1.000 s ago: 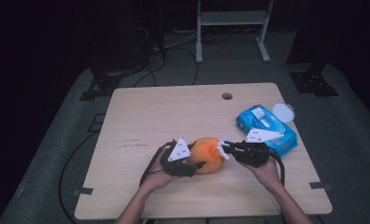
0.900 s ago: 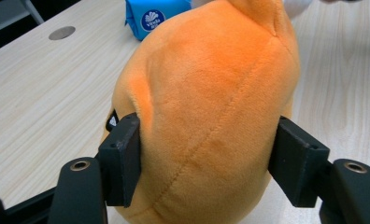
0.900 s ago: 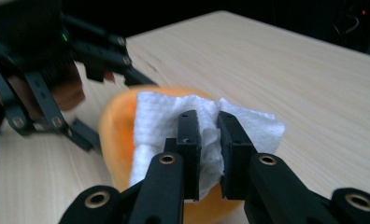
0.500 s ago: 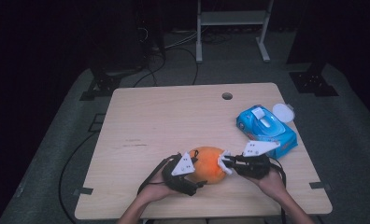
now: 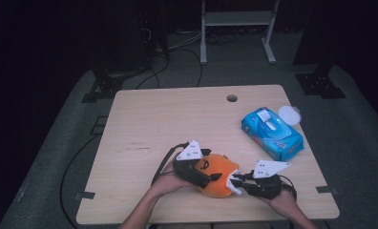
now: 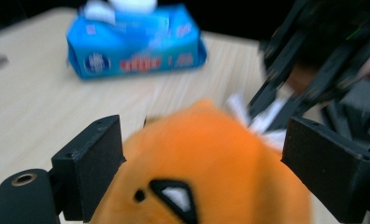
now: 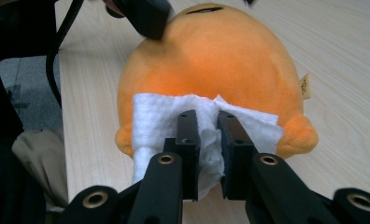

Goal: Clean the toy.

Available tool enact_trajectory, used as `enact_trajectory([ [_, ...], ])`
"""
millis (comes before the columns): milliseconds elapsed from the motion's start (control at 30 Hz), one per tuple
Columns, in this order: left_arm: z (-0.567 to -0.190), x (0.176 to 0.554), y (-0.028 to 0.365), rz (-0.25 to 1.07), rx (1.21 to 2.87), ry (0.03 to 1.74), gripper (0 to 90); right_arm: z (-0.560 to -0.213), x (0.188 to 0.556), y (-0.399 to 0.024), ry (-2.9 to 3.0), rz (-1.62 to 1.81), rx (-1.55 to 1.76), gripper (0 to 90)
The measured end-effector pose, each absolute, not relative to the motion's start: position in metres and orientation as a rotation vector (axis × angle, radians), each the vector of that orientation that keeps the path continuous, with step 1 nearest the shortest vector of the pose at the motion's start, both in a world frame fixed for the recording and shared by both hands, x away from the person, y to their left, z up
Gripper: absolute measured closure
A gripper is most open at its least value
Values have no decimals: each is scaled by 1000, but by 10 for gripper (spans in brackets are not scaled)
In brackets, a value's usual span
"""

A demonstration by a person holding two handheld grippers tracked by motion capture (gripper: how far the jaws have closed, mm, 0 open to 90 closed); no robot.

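An orange plush toy (image 5: 219,172) lies on the wooden table (image 5: 177,119) near its front edge. My left gripper (image 5: 207,168) reaches over it from the left. Its jaws have just been opening and now stand wide on either side of the toy (image 6: 206,163), with a gap at the right jaw. My right gripper (image 7: 207,116) is shut on a white wipe (image 7: 150,112), which is held against the toy's side (image 7: 211,56). In the high view the right gripper (image 5: 236,181) sits at the toy's right with the wipe (image 5: 235,185) at its tip.
A blue pack of wipes (image 5: 272,133) lies at the right of the table, with a round white lid (image 5: 290,114) beside it. A small hole (image 5: 232,98) is near the far edge. A metal stand (image 5: 237,28) is on the floor beyond the table.
The left gripper's jaws have spread apart around the toy. The toy and the right gripper with the wipe have shifted toward the table's front edge.
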State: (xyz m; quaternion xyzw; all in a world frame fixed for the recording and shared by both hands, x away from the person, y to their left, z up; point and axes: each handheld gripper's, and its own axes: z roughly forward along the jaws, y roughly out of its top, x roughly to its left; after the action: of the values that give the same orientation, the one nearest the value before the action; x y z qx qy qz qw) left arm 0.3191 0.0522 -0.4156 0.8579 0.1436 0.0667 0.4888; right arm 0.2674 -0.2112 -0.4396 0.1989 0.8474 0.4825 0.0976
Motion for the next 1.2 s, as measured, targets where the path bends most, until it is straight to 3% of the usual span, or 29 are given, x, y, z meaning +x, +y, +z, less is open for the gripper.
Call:
enact_trajectory([
  [167,-427,322,48,160,2103,413,124,-436,268,-233,2466,1455,641,788],
  [367,-433,315,51,206,2118,407,307,-442,267,-281,2411,1356,789,786],
  [533,-432,311,52,232,2107,390,377,-454,268,-297,2420,1260,860,755],
  [833,-429,307,51,240,2096,417,446,-468,267,-303,2429,1271,922,529],
  [1200,-421,311,54,213,2062,423,470,-463,269,-313,2340,1357,938,417],
])
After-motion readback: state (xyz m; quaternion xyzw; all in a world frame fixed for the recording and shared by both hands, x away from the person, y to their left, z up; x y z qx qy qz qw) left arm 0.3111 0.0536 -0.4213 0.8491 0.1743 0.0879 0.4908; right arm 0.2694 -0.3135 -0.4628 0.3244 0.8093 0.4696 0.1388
